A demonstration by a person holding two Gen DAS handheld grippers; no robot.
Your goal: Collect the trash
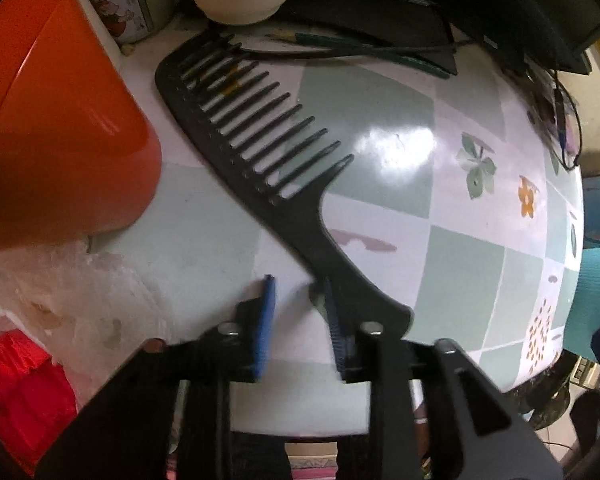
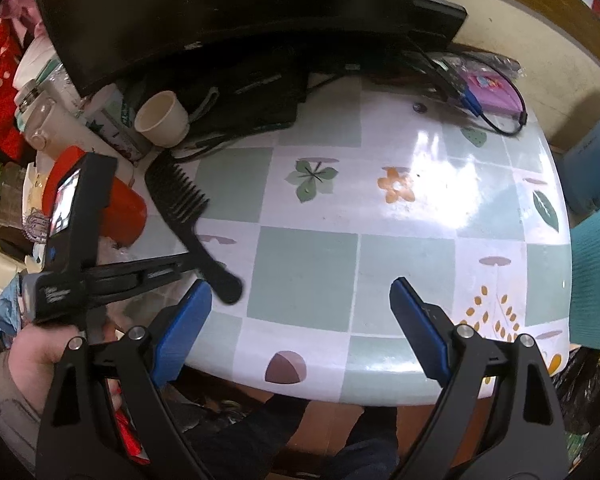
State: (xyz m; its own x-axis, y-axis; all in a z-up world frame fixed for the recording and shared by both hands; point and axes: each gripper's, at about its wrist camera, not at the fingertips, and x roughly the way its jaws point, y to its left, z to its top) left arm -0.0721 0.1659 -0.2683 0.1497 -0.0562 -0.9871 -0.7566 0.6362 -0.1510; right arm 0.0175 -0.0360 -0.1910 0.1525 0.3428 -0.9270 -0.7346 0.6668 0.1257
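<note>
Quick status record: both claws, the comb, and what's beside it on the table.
left claw: part open above the comb handle's end, nothing gripped
right claw: wide open, empty, over the table edge
comb: black, flat on the table
orange cup: tipped, beside the comb
plastic wrap: crumpled, under the cup

No lettering can be read anywhere. The tin (image 1: 128, 0) at the upper left of the left wrist view carries printed marks too blurred to make out.
</note>
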